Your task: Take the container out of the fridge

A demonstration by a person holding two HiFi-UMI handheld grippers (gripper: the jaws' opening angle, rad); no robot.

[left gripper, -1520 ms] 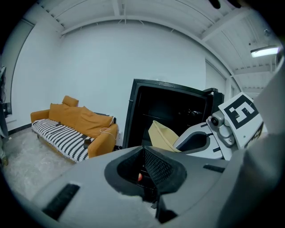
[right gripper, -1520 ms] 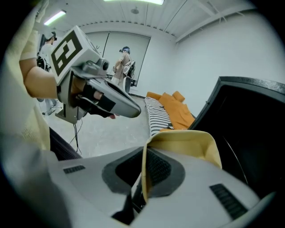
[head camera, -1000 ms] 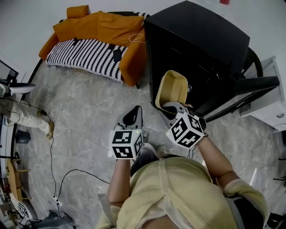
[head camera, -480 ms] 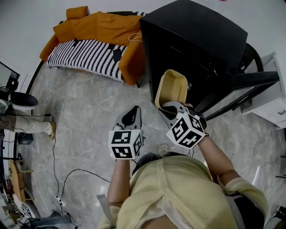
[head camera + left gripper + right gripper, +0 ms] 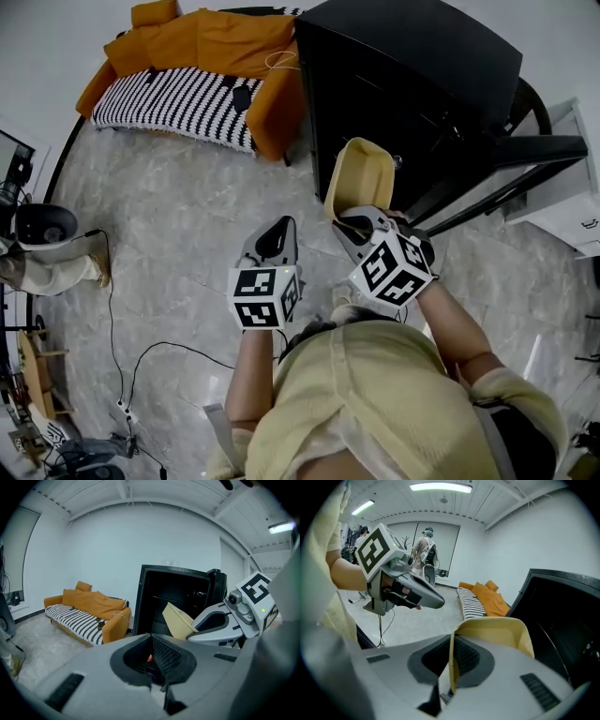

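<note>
A pale yellow container is held up in the air in front of the black fridge, whose door hangs open to the right. My right gripper is shut on the container's rim, with the container's wall rising to the right of the jaws. My left gripper hovers to the left of it, shut with nothing between its jaws. In the left gripper view the container and the right gripper show in front of the dark fridge opening.
An orange sofa with a striped black-and-white seat stands left of the fridge. A white cabinet is at the right behind the door. Cables run over the grey marble floor. People stand at the room's far end.
The container and both grippers have stayed nearly where they were, drifting slightly up in view. A person at the left edge has shifted downward.
</note>
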